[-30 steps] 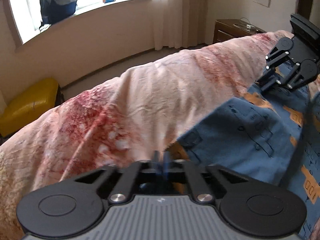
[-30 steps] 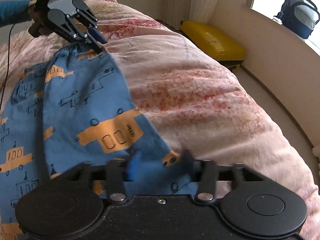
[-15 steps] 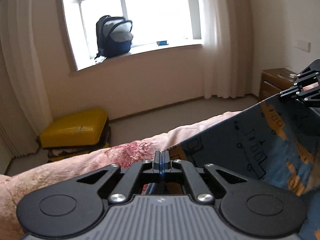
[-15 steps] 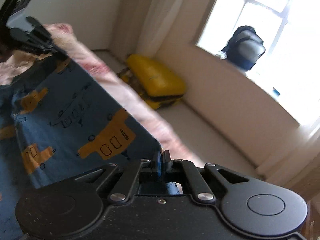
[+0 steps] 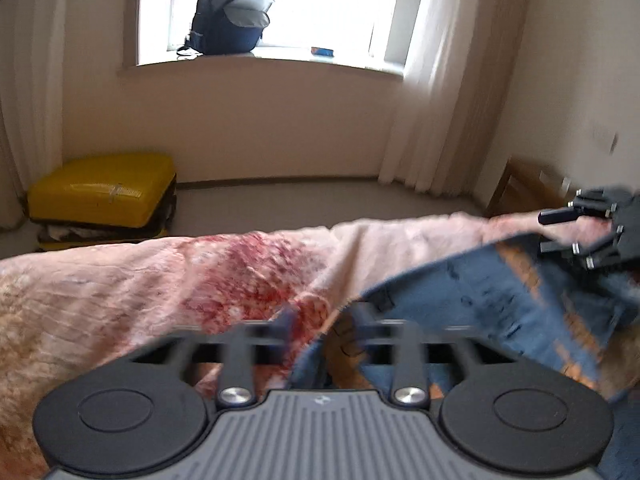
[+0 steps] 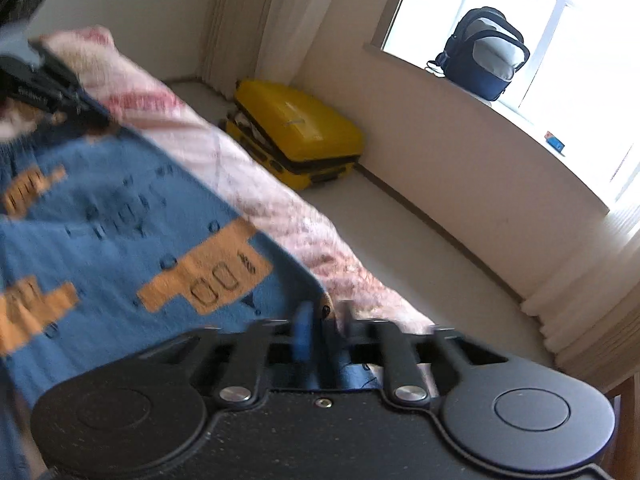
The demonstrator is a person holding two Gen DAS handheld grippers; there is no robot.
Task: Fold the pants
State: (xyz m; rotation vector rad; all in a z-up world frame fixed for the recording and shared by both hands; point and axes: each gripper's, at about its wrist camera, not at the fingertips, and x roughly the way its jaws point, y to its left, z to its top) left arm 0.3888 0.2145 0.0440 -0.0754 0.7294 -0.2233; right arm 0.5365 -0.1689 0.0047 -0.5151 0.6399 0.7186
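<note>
A bedroom in a home, a bed with a pink and red blanket [image 5: 160, 280], a yellow suitcase [image 5: 102, 196] lay on the floor, a dark backpack [image 5: 228, 12] sat on the window sill, long pale curtains [image 5: 436, 80] hung down.

My left camera sat low behind my left claw [image 5: 320, 320], close over the bedspread [image 5: 140, 280], facing the window wall. My right camera looked along the bed's edge toward that wall. Both caught the yellow suitcase [image 5: 102, 196] and backpack [image 5: 230, 12]
</note>
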